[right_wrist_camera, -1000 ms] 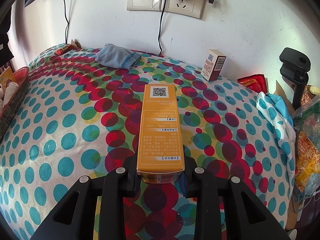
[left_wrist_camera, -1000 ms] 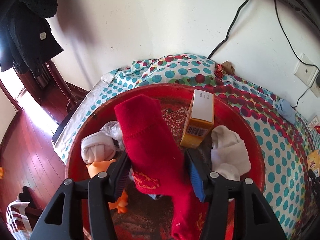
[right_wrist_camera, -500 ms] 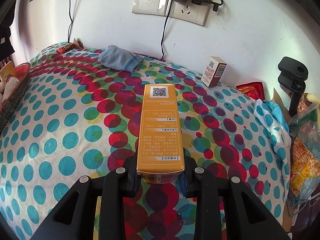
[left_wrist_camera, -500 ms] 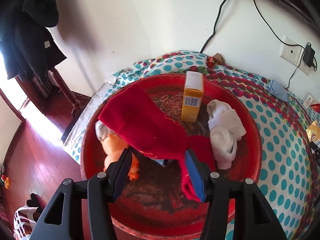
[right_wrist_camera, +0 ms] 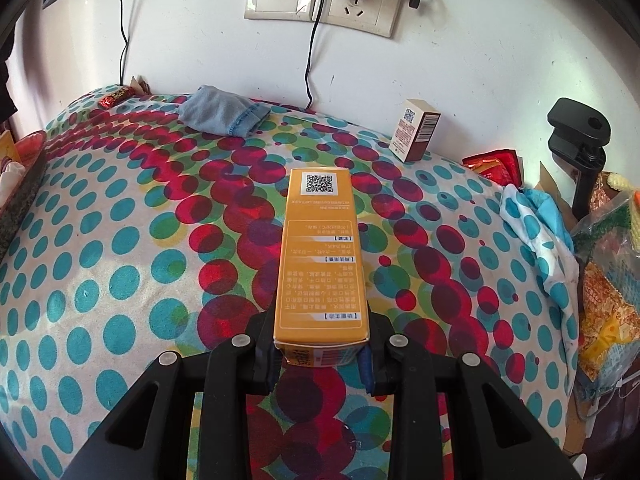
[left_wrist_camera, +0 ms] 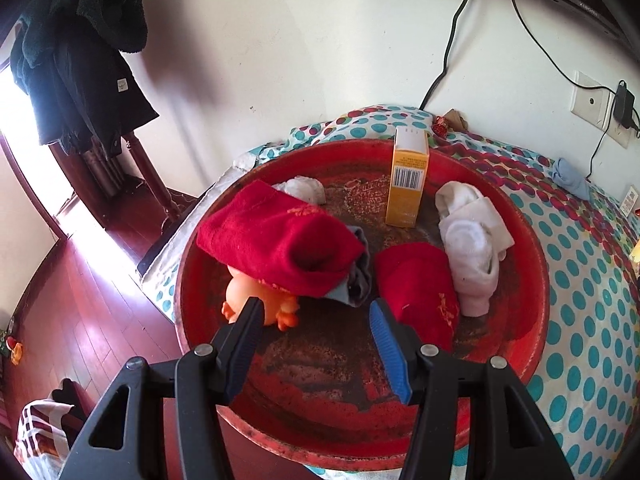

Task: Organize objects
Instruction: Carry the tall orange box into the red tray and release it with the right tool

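Observation:
In the left wrist view a round red tray (left_wrist_camera: 532, 288) holds a red sock (left_wrist_camera: 276, 240) draped over an orange toy (left_wrist_camera: 256, 300) and a grey cloth, a folded red sock (left_wrist_camera: 416, 284), white socks (left_wrist_camera: 472, 248), a white ball of socks (left_wrist_camera: 304, 190) and an upright yellow box (left_wrist_camera: 408, 184). My left gripper (left_wrist_camera: 316, 316) is open and empty above the tray's near side. My right gripper (right_wrist_camera: 320, 360) is shut on a long yellow box (right_wrist_camera: 320, 260), held above the dotted cloth.
On the dotted tablecloth (right_wrist_camera: 120, 240) lie a blue folded sock (right_wrist_camera: 220, 112), a small brown-and-white box (right_wrist_camera: 416, 130) near the wall and a red candy wrapper (right_wrist_camera: 116, 96). Bags and a black clamp (right_wrist_camera: 580, 136) stand at the right. The tray's edge (right_wrist_camera: 24, 176) shows far left.
My left gripper let go of the red sock, which now lies in the tray, and drew back and up. My right gripper has held the yellow box almost still.

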### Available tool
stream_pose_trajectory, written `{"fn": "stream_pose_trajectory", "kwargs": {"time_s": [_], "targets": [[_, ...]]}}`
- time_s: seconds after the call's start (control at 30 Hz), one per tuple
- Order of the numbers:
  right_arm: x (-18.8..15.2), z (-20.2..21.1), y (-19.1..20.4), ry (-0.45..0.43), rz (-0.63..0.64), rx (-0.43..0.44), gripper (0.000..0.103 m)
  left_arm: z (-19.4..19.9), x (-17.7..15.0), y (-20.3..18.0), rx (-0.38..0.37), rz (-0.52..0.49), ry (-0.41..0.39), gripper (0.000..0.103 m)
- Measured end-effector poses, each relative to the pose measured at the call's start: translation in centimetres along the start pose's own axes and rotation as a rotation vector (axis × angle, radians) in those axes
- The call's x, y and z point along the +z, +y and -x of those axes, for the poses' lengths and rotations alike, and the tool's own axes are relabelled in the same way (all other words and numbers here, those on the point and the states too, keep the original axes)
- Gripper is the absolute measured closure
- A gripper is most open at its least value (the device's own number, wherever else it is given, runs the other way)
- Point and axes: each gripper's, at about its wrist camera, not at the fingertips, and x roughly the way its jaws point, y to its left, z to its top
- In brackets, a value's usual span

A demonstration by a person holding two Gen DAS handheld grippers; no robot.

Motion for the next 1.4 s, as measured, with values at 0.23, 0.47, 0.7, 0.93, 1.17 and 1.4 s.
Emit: {"fn": "stream_pose_trajectory", "kwargs": {"time_s": [0.23,0.47,0.7,0.93,1.17,1.4], "targets": [[-0.1,0.1,0.6,0.006,0.002,-0.047,0.075,0.3,-0.7,0.2,-0.011,0.006,-0.038,0.047],[0.1,2.1,2.1,-0.004,-0.056,0.013,0.075,0.1,-1.2,0.9,-0.040,0.034,-0.031,0.047],[1.5,5.3,6.0,-0.055,-0.031,0.124,0.075,0.3,-1.2,0.8,-0.056,0.042,-0.028,0.047],[1.8,8.1,11.9,-0.074,0.023,0.262,0.075,0.4,-1.1,1.2,-0.062,0.058,-0.036,0.047],[2.7,10.6,18.7,-0.098,0.114,0.376,0.075,0.4,-1.0,1.9,-0.074,0.081,-0.034,0.047],[4.0,12.5,24.8,-0.122,0.198,0.448,0.075,0.2,-0.9,2.9,-0.055,0.103,-0.029,0.047]]}}
